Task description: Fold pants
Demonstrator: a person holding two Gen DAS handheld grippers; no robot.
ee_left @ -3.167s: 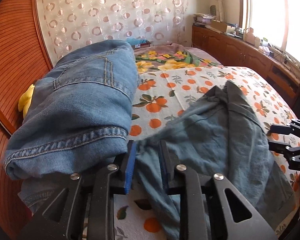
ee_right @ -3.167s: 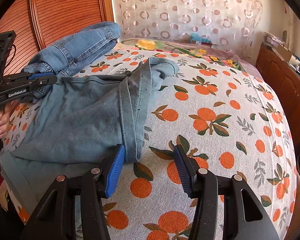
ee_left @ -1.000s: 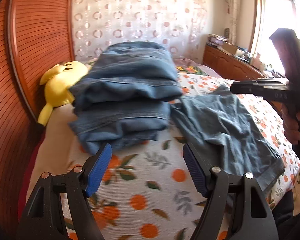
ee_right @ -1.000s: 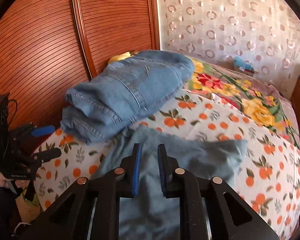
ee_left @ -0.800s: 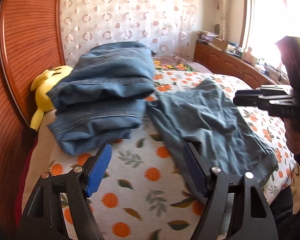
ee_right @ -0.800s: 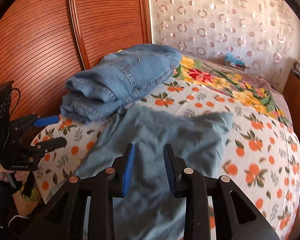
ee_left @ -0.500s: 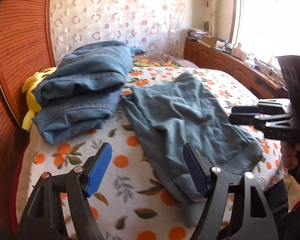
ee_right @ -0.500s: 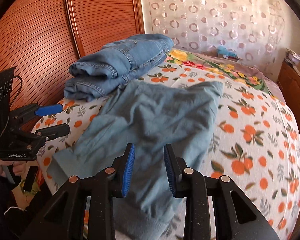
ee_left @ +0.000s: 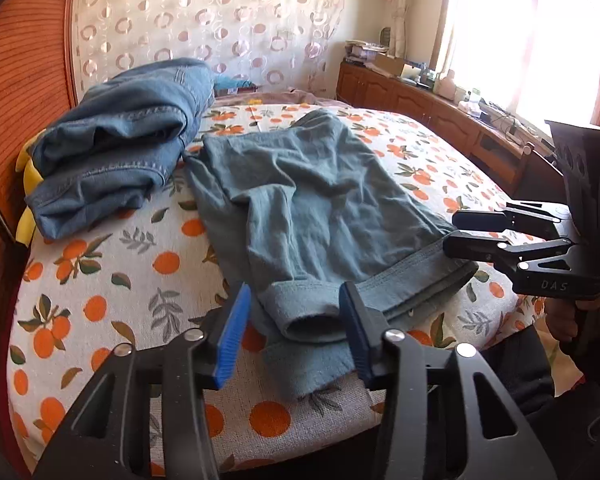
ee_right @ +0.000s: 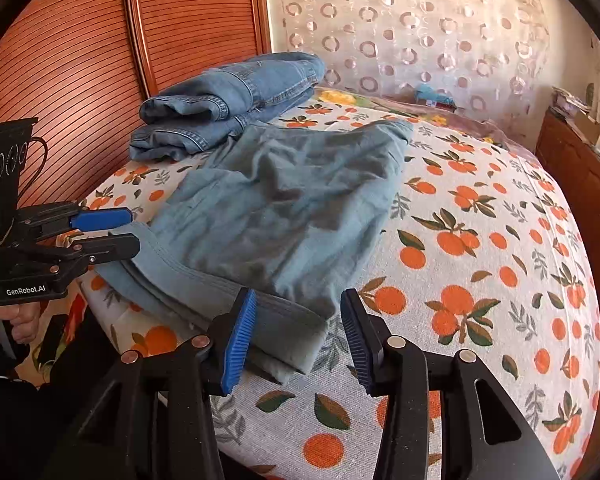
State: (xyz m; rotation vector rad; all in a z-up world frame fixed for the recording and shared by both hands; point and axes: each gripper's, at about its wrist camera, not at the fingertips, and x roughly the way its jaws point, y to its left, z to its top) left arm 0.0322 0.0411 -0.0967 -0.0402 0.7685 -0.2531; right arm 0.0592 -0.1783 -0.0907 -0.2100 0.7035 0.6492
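From my left gripper [ee_left: 294, 322] I see its blue pads standing apart on both sides of a rolled trouser cuff; the jaws have just been closing, but I see no pad pressing the cloth, so nothing is grasped. My right gripper [ee_right: 298, 330] has just been opening, and the corner of the other hem lies between its pads, also not pinched. The lower part of both tools is cut off by the picture edge, and the hand [ee_left: 564, 320] that carries the right one is mostly hidden behind its black body. The grey-green pants [ee_left: 308, 196] lie flat on the orange-print bed sheet [ee_right: 480, 264]; the long axis goes from the hems at the near edge of the bed, close to me, away toward the curtain [ee_right: 412, 28], where the far end is folded and its shape is hard to read. Just beside them, toward the wooden headboard [ee_right: 80, 52], sits a stack of folded blue jeans [ee_right: 228, 100], which touches the pants at one corner. Behind the jeans something yellow [ee_left: 26, 168] looks out; I cannot tell what it is.
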